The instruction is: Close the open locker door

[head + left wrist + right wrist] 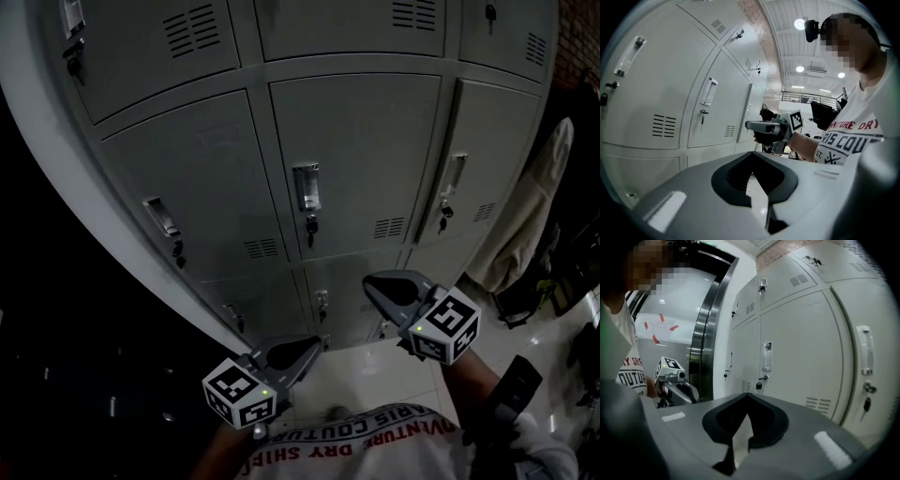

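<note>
A bank of grey lockers (356, 159) fills the head view. The middle door has a handle (307, 187) with a key hanging under it. The door to its right (492, 159) seems to stand slightly proud of the frame; I cannot tell for sure that it is ajar. My left gripper (314, 345) and right gripper (367, 281) are held low in front of the bottom row, both shut and holding nothing, touching no door. My left gripper (752, 155) points along the locker fronts, with the right gripper (749, 125) beyond it. My right gripper (746, 395) faces the other way.
A pale garment (534, 206) hangs just right of the lockers, with dark bags on the glossy floor (375, 375) below it. A tall metal door frame (705, 333) stands at the lockers' left end. The left side of the head view is dark.
</note>
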`<act>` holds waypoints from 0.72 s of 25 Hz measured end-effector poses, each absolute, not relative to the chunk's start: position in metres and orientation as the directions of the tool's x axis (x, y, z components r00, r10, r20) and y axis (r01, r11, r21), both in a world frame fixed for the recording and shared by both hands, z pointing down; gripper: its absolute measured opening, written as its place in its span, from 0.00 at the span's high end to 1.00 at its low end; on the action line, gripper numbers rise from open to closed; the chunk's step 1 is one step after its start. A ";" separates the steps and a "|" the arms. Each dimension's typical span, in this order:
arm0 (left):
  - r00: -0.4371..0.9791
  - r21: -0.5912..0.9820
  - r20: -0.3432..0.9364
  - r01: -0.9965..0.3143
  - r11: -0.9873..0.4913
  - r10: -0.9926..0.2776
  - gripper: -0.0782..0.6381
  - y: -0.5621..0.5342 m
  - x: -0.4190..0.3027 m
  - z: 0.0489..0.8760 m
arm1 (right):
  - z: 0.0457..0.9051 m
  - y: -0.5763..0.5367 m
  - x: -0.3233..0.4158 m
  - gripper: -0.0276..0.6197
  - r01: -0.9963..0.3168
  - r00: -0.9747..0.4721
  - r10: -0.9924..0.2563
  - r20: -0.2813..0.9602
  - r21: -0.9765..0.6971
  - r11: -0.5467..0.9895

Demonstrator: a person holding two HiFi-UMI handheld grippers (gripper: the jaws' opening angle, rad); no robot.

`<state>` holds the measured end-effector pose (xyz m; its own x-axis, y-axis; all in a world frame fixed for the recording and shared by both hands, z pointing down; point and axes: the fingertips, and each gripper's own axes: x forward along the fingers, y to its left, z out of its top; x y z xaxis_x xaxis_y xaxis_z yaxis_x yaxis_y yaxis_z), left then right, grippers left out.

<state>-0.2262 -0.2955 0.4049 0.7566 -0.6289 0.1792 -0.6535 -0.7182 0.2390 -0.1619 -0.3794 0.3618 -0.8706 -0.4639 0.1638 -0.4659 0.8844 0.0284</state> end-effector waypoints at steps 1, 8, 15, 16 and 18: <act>0.759 0.243 0.182 -0.651 -0.719 -0.625 0.89 -0.284 -0.216 0.408 | 0.371 -0.362 -0.149 0.97 -0.466 -0.871 -0.460 0.174 0.007 0.885; 0.779 0.240 0.178 -0.628 -0.741 -0.602 0.89 -0.168 -0.123 0.415 | 0.410 -0.208 -0.059 0.97 -0.430 -0.894 -0.401 0.199 -0.136 0.893; 0.784 0.265 0.144 -0.619 -0.740 -0.604 0.89 -0.055 -0.061 0.409 | 0.424 -0.075 -0.012 0.97 -0.351 -0.927 -0.317 0.200 -0.169 0.921; 0.780 0.261 0.153 -0.625 -0.736 -0.607 0.89 -0.045 -0.056 0.409 | 0.423 -0.062 -0.009 0.97 -0.340 -0.932 -0.304 0.195 -0.185 0.922; 0.771 0.244 0.177 -0.636 -0.732 -0.611 0.89 -0.029 -0.047 0.407 | 0.417 -0.041 -0.003 0.97 -0.312 -0.944 -0.276 0.180 -0.220 0.924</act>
